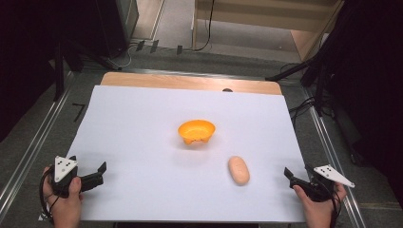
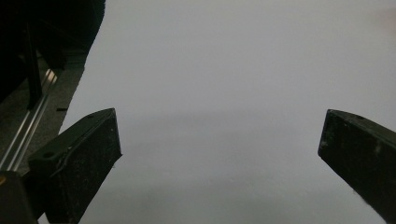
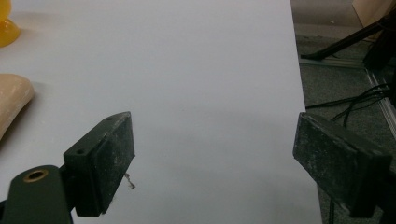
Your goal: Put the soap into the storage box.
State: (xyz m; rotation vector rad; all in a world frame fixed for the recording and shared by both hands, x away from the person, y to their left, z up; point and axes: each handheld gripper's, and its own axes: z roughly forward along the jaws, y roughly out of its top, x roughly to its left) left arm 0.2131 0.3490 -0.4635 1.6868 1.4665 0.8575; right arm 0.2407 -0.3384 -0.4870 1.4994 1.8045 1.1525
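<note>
An orange bowl [image 1: 196, 131] stands on the white sheet near the middle of the table. A tan, oval bread-like roll [image 1: 238, 169] lies to its front right. My left gripper [image 1: 89, 169] rests at the sheet's front left corner, and in the left gripper view [image 2: 219, 140] its jaws stand wide apart over bare white sheet. At the front right edge my right gripper [image 1: 298, 172] is open too. The right gripper view shows that gripper [image 3: 215, 144] empty, with the roll [image 3: 11, 100] off to the left and a bit of the bowl [image 3: 6, 28] at the top left.
The white sheet [image 1: 142, 123] covers a wooden table whose bare strip [image 1: 190, 81] shows at the far edge. Metal rails [image 1: 33, 142] run along both sides. Cables [image 3: 345, 105] and dark stands lie on the floor to the right.
</note>
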